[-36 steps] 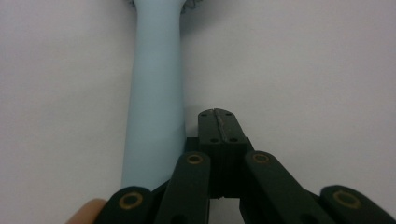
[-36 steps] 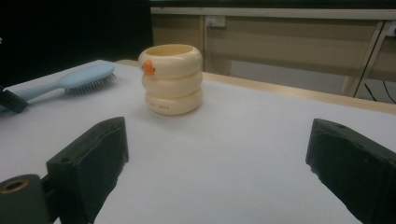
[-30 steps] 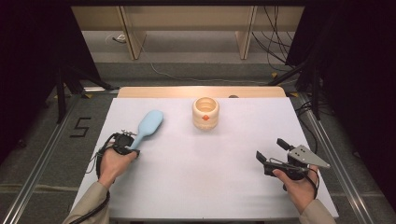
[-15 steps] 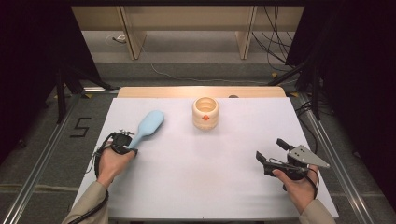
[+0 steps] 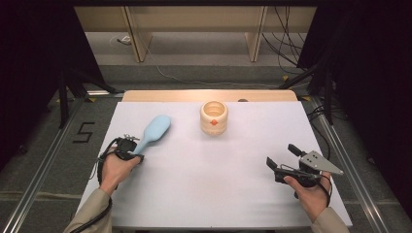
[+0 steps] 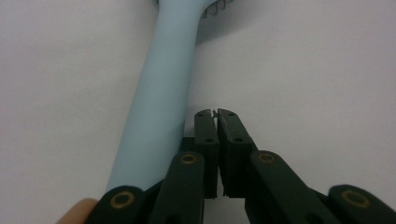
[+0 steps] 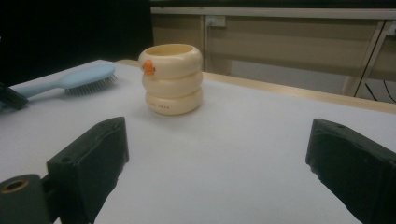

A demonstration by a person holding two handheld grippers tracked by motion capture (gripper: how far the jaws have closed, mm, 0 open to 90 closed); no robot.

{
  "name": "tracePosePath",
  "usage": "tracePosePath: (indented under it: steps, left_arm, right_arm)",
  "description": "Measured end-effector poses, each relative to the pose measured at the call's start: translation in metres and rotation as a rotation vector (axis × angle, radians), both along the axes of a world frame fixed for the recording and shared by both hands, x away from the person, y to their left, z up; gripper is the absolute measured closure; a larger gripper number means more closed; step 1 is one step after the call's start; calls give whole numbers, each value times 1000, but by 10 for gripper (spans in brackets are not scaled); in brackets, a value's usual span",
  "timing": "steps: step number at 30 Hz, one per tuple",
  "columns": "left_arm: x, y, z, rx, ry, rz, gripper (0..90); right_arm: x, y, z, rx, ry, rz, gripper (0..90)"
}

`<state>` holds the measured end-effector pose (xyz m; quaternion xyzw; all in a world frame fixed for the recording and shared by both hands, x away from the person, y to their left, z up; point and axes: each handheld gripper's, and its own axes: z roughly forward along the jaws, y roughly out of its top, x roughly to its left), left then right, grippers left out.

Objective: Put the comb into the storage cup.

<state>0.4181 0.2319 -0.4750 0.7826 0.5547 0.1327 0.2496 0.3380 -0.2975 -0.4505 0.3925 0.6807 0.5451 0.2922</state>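
Note:
A light blue hairbrush (image 5: 155,128) lies bristles down on the white table, left of centre. Its handle (image 6: 161,93) runs along the left side of my left gripper (image 6: 216,112), outside the jaws. That gripper (image 5: 128,145) rests at the handle's end. Its pads are almost together; they have just been opening by a sliver, and nothing is between them. A cream ringed cup (image 5: 214,117) with an orange mark stands upright at the back centre. My right gripper (image 5: 281,154) sits near the front right, jaws wide open and empty. It faces the cup (image 7: 172,79) and the brush (image 7: 79,79).
The white table top (image 5: 209,184) ends in a wooden strip (image 5: 209,95) at the back. Metal rails run along both sides on the floor, and a stand with cables is at the back right.

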Motion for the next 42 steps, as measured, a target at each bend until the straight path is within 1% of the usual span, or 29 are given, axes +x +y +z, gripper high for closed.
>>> tracePosePath:
  steps: [2, 3, 5, 6, 7, 8, 9, 11, 12, 13, 14, 15, 16, 18, 19, 21, 22, 23, 24, 25, 26, 28, 29, 30, 31, 35, 42]
  left_arm:
    - [-1, -1, 2, -1, -4, -9, 814]
    - [-1, -1, 3, -8, -10, -16, 797]
    - [-2, -2, 8, -27, -26, -18, 762]
    - [-2, -3, 10, -26, -37, -23, 762]
    - [-3, -4, 12, -31, -46, -21, 713]
    - [-4, -6, 15, -35, -70, -26, 677]
    - [-4, -6, 15, -35, -70, -26, 636]
    - [-4, -6, 19, -33, -94, -34, 551]
    - [-4, -7, 20, -34, -105, -42, 551]
    - [-4, -7, 23, -38, -130, -57, 475]
    - [-3, -8, 24, -35, -140, -58, 418]
    - [-3, -8, 24, -35, -140, -58, 362]
    - [-3, -8, 26, -28, -145, -54, 362]
    - [-1, -8, 28, -2, -159, -67, 241]
    - [0, -8, 29, 7, -166, -68, 155]
    - [1, -6, 32, 27, -177, -60, 150]
    - [3, -4, 34, 39, -170, -61, 96]
    - [3, -4, 34, 39, -170, -61, 40]
    - [5, -3, 34, 48, -161, -69, 40]
    - [9, -1, 33, 65, -144, -90, 10]
    - [9, -1, 33, 65, -144, -90, 0]
    - [13, 2, 32, 95, -124, -93, 0]
    - [18, 5, 31, 100, -105, -82, 0]
    - [20, 7, 30, 110, -101, -77, 0]
    - [20, 7, 30, 110, -101, -77, 0]
    - [28, 11, 30, 121, -76, -71, 0]
    - [39, 8, 31, 125, -53, -75, 0]
  right_arm:
    - [0, 0, 0, -2, -2, -2, 66]
    - [0, 0, 0, -1, -5, -5, 67]
    - [0, 0, 1, 0, -5, -4, 66]
    - [0, 0, 1, -1, -6, -5, 66]
    - [0, 0, 1, -1, -5, -5, 65]
    - [0, 0, 1, -2, -6, -8, 65]
    - [0, 0, 1, -2, -7, -7, 65]
    - [-1, 0, 1, -3, -4, -7, 65]
    - [-1, 0, 1, -3, -4, -7, 65]
    - [0, 0, 0, -2, -4, -6, 65]
    - [0, 0, 0, -1, -4, -6, 65]
    - [0, 0, 0, -3, -1, -6, 65]
    - [0, 0, 0, -3, -1, -6, 65]
    - [0, 0, 0, -1, -2, -6, 65]
    - [0, 0, 0, 3, 0, -7, 65]
    - [0, 0, 0, 3, 1, -10, 65]
    - [0, 0, 0, 3, 0, -9, 65]
    - [0, 0, 0, 4, 0, -12, 65]
    - [0, 0, 0, 4, 0, -12, 65]
    - [1, 0, 0, 3, 2, -12, 66]
    - [1, 0, -1, 4, 2, -13, 66]
    - [1, 0, -1, 4, 3, -15, 66]
    - [1, 0, -1, 2, 4, -15, 66]
    - [1, 0, -1, 1, 3, -15, 66]
    - [1, 0, -1, 1, 3, -15, 66]
    - [2, 0, -1, 2, 3, -14, 66]
    - [2, 0, 0, 2, 1, -17, 66]
